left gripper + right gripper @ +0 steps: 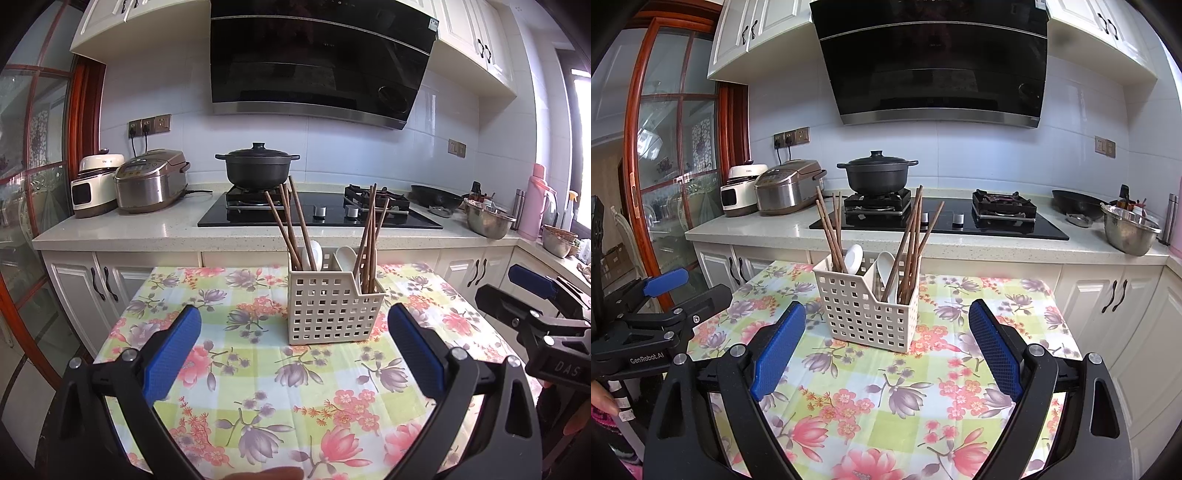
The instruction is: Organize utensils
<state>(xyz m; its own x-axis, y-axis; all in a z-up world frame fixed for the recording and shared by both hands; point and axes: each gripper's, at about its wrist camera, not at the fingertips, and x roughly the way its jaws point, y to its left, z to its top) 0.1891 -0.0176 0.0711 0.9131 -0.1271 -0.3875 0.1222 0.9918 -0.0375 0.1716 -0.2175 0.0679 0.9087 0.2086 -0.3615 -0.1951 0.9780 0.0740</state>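
Utensil caddy beyond fingers (apart)

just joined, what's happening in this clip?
A person holds two grippers over a table with a floral cloth. Both the left gripper and the right gripper are open and hold nothing. Ahead of them stands a white basket with two compartments, each holding brown chopsticks and a white spoon. Nothing lies loose on the cloth, so the utensils look sorted already.
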